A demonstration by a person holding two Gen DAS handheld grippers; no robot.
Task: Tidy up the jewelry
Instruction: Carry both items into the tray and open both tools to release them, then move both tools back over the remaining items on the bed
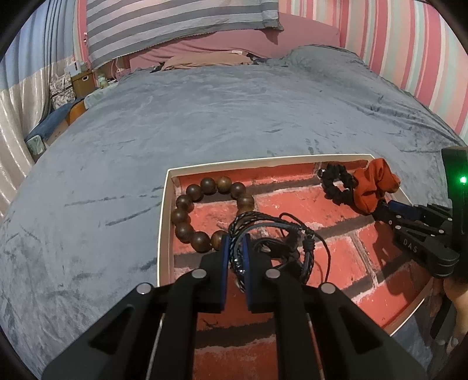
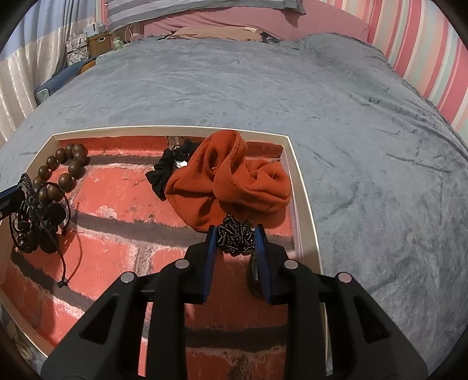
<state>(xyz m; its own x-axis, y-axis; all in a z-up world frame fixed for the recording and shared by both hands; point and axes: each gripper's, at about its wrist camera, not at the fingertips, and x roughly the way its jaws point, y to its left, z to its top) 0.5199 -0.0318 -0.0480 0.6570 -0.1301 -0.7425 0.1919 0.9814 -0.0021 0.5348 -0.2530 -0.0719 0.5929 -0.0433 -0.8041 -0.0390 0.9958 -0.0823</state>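
Observation:
A shallow white box (image 1: 163, 210) with a red brick-print floor lies on the bed. In it are a brown wooden bead bracelet (image 1: 187, 204), a black scrunchie (image 1: 336, 184) and an orange scrunchie (image 2: 231, 181). My left gripper (image 1: 235, 248) is shut on a bundle of dark braided cord bracelets (image 1: 278, 233) beside the beads. My right gripper (image 2: 235, 236) is shut on a black speckled corded piece (image 2: 234, 238) just in front of the orange scrunchie; it also shows in the left wrist view (image 1: 389, 210). The box also shows in the right wrist view (image 2: 304, 187).
A grey plush blanket (image 1: 204, 117) covers the bed around the box. Striped pillows (image 1: 175, 26) and a pink sheet lie at the far end. A striped wall (image 1: 409, 52) runs along the right. Small boxes and a curtain (image 1: 17, 96) stand at the far left.

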